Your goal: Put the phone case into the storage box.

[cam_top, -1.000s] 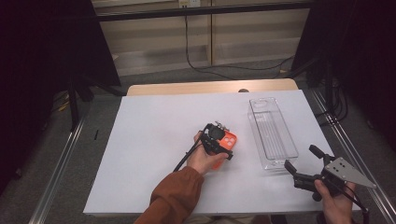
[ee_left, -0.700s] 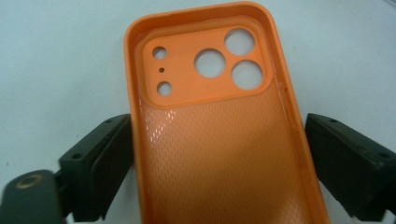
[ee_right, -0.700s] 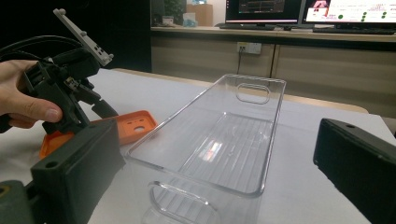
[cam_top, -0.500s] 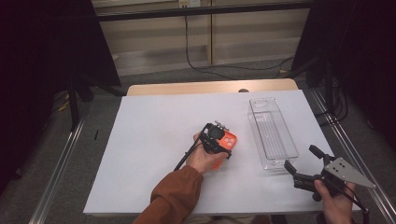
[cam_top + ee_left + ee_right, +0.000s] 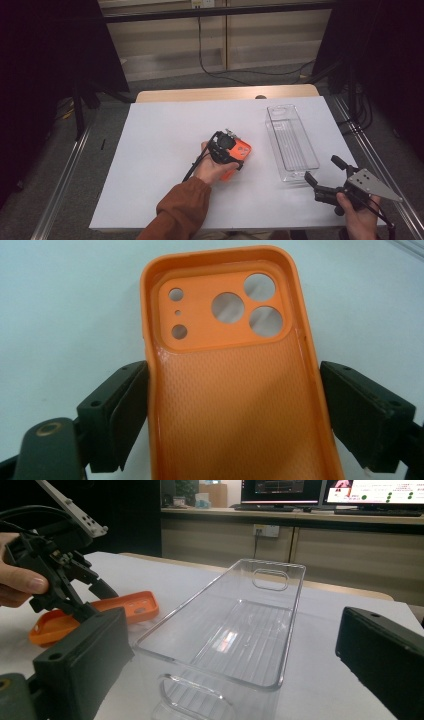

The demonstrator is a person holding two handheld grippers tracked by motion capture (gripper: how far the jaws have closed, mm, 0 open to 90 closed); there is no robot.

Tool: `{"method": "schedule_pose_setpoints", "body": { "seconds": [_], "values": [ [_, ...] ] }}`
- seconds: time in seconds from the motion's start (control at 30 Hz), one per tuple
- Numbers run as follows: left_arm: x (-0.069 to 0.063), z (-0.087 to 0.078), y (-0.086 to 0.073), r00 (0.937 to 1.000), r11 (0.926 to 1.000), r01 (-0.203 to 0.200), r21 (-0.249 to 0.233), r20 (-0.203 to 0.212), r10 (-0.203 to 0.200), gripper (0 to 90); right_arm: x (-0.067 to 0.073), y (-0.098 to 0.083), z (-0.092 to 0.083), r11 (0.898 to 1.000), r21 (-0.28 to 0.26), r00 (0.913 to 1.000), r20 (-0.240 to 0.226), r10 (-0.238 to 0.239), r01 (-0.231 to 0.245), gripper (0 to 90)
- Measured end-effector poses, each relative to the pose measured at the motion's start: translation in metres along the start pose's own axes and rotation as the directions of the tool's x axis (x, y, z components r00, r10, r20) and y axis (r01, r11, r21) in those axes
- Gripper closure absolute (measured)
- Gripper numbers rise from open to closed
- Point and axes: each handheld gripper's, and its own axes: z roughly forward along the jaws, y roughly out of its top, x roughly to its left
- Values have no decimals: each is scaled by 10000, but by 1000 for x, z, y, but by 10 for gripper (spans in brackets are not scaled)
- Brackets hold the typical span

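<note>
Orange phone case (image 5: 235,370) lies hollow side up on the white table (image 5: 150,150), well left of the clear plastic tray (image 5: 292,142). The left gripper view shows the left gripper (image 5: 235,410) has just been closing, left pad touching the case's edge, right pad just clear; from above, the hand hides this. The right gripper (image 5: 322,170), jaws wide apart, sits at the tray's near end

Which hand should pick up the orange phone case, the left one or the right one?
Probably the left. The left gripper already has its fingers on either side of the orange phone case, and they have just been closing on it. The right gripper waits open by the clear tray.
</note>
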Motion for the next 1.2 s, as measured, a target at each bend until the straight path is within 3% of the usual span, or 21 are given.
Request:
{"method": "schedule_pose_setpoints", "body": {
  "seconds": [0.2, 0.37, 0.73, 0.8, 1.1, 1.2],
  "values": [
    [2, -15, -11, 9990, 9967, -180, -795, -413, 147, 153, 0, 0, 1, 10000, 17, 10000, -21, 16, -16, 1],
    [1, -25, -19, 9986, 9892, -250, -1442, -504, 179, 152, 0, 0, 2, 10000, 32, 10000, -72, 61, -61, 1],
    [-2, -58, -39, 9953, 9618, -371, -2714, -961, 113, 152, 3, 7, 12, 9997, 257, 9993, -370, 41, -31, 0],
    [-3, -62, -43, 9951, 9530, -328, -3011, -983, 32, 152, 5, 9, 15, 9998, 218, 9992, -410, 21, -12, 1],
    [-9, -79, -66, 9904, 9332, -267, -3585, -1362, -240, 152, 15, 15, 23, 9996, 252, 9961, -876, -63, 85, 0],
    [-13, -83, -71, 9878, 9234, -330, -3824, -1531, -280, 152, 22, 18, 25, 9993, 162, 9930, -1133, -328, 349, 0]
  ]
}}
